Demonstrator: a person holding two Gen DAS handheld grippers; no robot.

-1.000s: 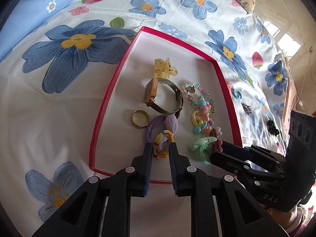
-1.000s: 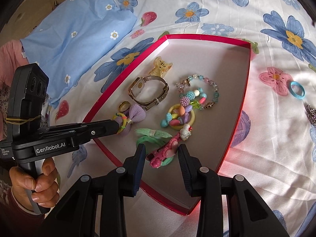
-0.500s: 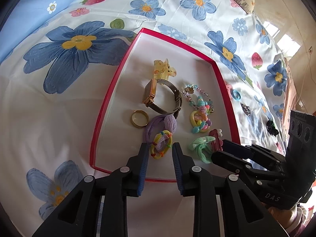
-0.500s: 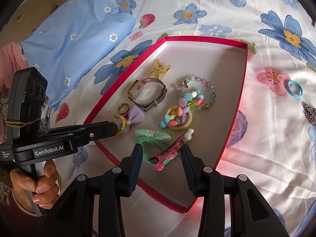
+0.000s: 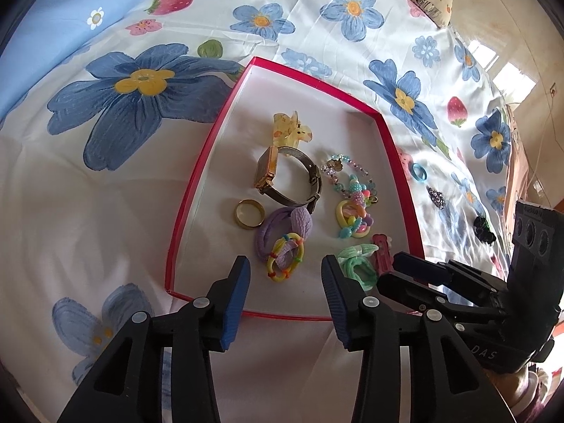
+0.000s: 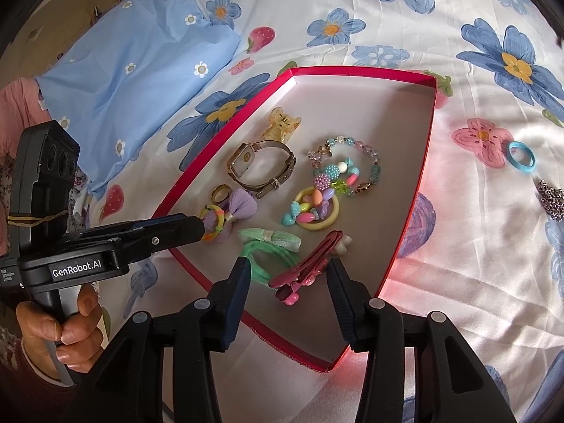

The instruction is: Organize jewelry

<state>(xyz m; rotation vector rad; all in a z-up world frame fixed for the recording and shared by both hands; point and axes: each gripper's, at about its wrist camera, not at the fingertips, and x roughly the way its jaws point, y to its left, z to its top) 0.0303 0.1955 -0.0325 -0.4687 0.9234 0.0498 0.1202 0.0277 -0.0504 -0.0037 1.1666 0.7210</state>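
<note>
**Both claws spread over the red tray on the bed**

Left claw [image 5: 285, 285]: spread wide, gripping nothing, hanging above the tray's near edge. Rainbow hair tie [image 5: 284, 262] lies loose on the tray floor between and just beyond its fingertips, resting partly on the lilac bow tie [image 5: 283, 227].

Right claw [image 6: 289, 283]: spread as well, nothing pinched. Pink hair clip [image 6: 310, 264] lies between its fingers, leaning on the green bow hair tie [image 6: 269, 250]. Whether either finger touches the clip, I cannot tell.

Red tray [image 5: 197, 183] sits on the flowered bed sheet [image 5: 88, 194]. Also in it:
- gold ring [image 5: 249, 213], near the left wall
- watch [image 5: 287, 178], standing on edge, mid-tray
- yellow animal clip [image 5: 292, 132], toward the far edge
- beaded bracelet [image 5: 347, 176] and a yellow ring with pastel beads [image 5: 352, 220], toward the right wall

Outside the tray, on the sheet by the bed's right edge: 1 blue hair tie [image 6: 521, 158], a sparkly piece [image 6: 553, 199], a dark item [image 5: 484, 229].

Blue pillow [image 6: 141, 56] lies at the bed's far left corner.
</note>
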